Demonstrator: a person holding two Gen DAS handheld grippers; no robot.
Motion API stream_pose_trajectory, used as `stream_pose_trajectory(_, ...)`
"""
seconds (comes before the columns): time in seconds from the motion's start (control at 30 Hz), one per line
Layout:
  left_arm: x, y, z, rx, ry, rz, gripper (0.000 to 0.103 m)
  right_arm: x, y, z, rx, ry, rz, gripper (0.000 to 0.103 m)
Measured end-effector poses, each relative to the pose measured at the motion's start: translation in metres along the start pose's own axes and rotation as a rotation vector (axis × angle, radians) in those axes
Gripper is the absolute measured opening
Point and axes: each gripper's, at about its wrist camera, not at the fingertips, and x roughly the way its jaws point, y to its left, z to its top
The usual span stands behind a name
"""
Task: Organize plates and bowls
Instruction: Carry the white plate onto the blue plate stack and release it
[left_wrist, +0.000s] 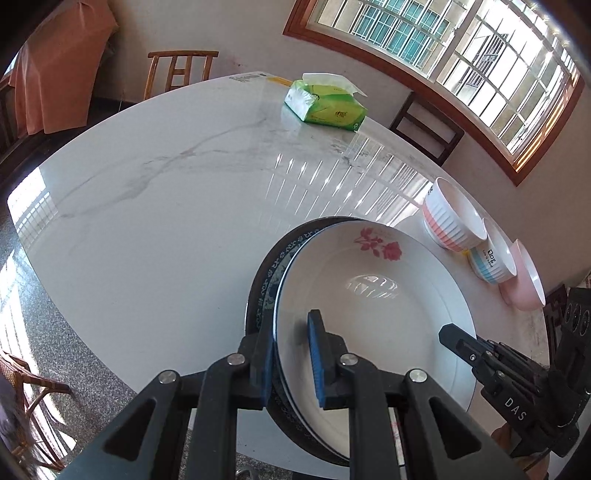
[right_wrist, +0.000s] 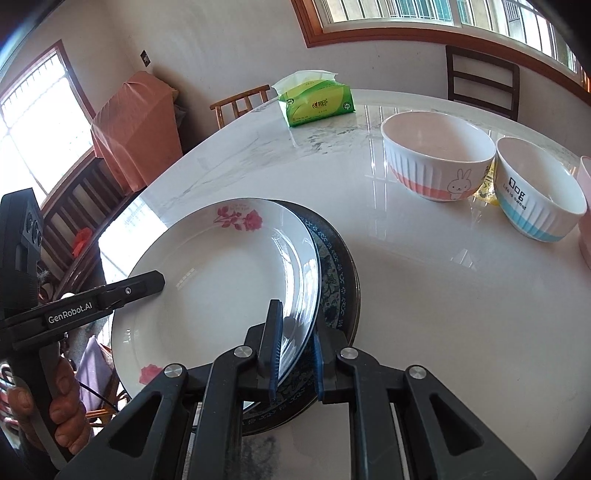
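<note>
Straddling the rose plate (right_wrist: 221, 280), I've got both grippers on its rims: left gripper (left_wrist: 293, 360) w/ jaws narrow, right gripper (right_wrist: 295, 350) likewise, plate tilted atop blue-patterned plate (right_wrist: 334, 280); bowls (right_wrist: 437, 155) lie right.

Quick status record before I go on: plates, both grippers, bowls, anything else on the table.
top plate: white rose plate, on the stack, offset toward the left gripper's side
under it: blue-patterned plate
left gripper: jaws straddle the plates' rim, not closed
right gripper: jaws straddle the opposite rim, not closed
bowls: rabbit bowl, blue-banded bowl, pink bowl, in a row
other: tissue pack
surface: marble table
</note>
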Motion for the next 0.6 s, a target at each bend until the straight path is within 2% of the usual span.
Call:
stream_pose_trajectory(0.23, -0.002, -0.002, -0.001, 0.019, -0.024, 0.014, 0.017, 0.001, 0.003, 0.001, -0.058, -0.033, -0.051, 0.015)
stream_pose_trajectory(0.4, -0.016, -0.01, -0.001, 0.069, -0.104, 0.063, 0.017, 0.005, 0.011, -0.004, -0.13, -0.077, -0.081, 0.02)
stream_pose_trajectory(0.6, -0.023, -0.01, -0.004, 0.049, -0.124, 0.056, 0.017, 0.006, 0.02, -0.01, -0.212, -0.146, -0.144, 0.03)
